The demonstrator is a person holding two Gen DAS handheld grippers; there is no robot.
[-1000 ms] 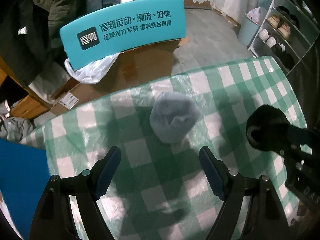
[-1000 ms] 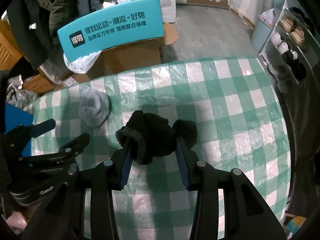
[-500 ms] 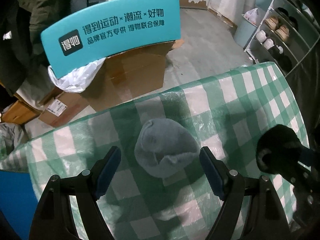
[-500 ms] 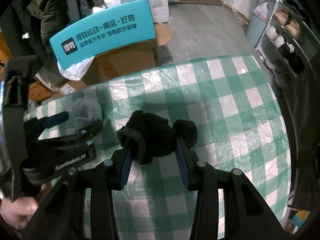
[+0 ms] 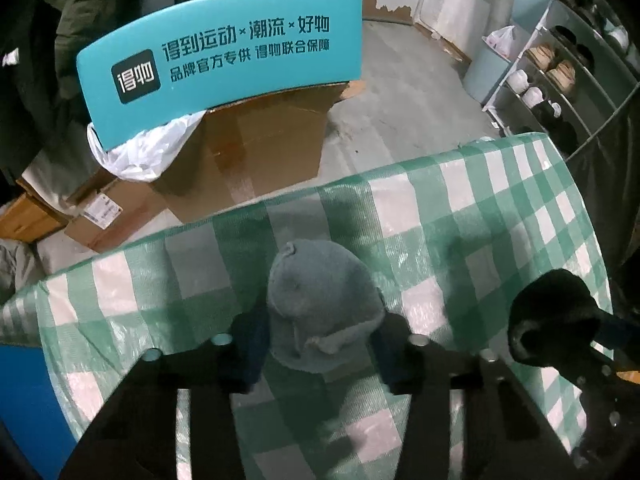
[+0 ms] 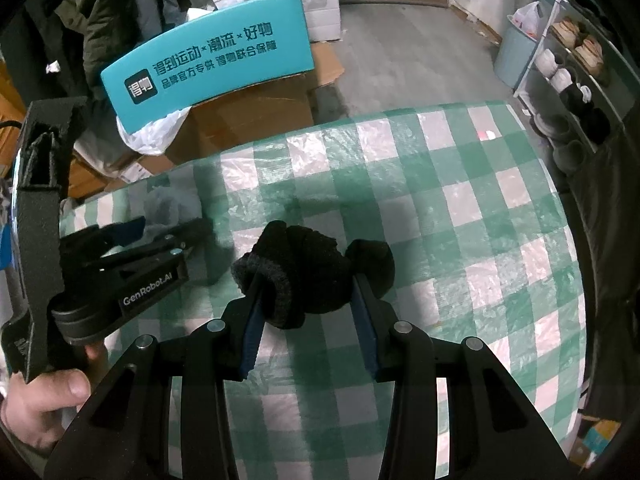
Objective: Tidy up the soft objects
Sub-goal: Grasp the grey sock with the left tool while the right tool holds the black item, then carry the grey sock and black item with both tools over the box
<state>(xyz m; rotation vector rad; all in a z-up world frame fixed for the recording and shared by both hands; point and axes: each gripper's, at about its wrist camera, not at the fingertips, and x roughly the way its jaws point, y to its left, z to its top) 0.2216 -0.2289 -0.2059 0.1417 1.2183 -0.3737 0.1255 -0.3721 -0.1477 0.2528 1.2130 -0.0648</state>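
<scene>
The left gripper [image 5: 322, 344] has its fingers pressed against a grey sock [image 5: 322, 304], while the right gripper [image 6: 306, 312] clamps a black sock bundle [image 6: 304, 272].

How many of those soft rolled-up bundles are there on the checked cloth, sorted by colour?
Grey: 1, the grey bundle, between the fingers of the left claw.
Black: 1, the black bundle, held in the right claw.
Total: 2 soft bundles over the green checked cloth.
</scene>
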